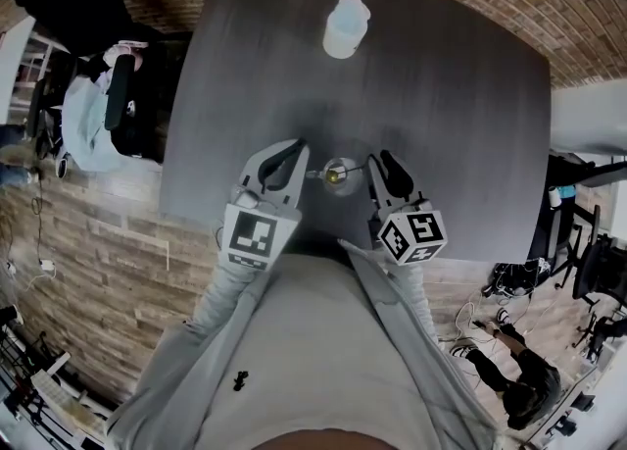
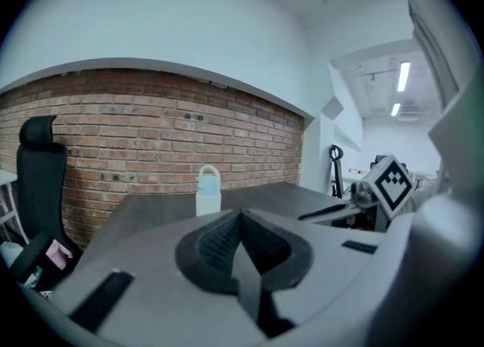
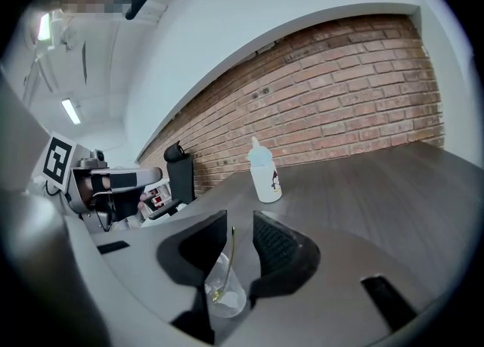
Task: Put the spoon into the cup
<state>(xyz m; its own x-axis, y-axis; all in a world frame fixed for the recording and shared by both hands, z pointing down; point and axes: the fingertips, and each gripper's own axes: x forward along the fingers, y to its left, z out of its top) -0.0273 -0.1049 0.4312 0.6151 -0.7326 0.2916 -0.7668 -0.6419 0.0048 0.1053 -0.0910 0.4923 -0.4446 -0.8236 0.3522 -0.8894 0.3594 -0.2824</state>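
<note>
Spoon (image 3: 229, 255) stands in the cup (image 3: 224, 291)
Right tool (image 3: 238, 226) is parted around the handle, leaving it free; left tool (image 2: 240, 221) is pressed together, empty, idle on the cup's left.

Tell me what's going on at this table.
A person holds a gripper in each hand over a dark table. The spoon already stands in the clear cup, with its handle rising into the gap of the right gripper, whose jaws are apart and not gripping it. The left gripper is shut on nothing, off to the cup's side. A baby bottle stands farther back on the table, apart from both grippers.
</note>
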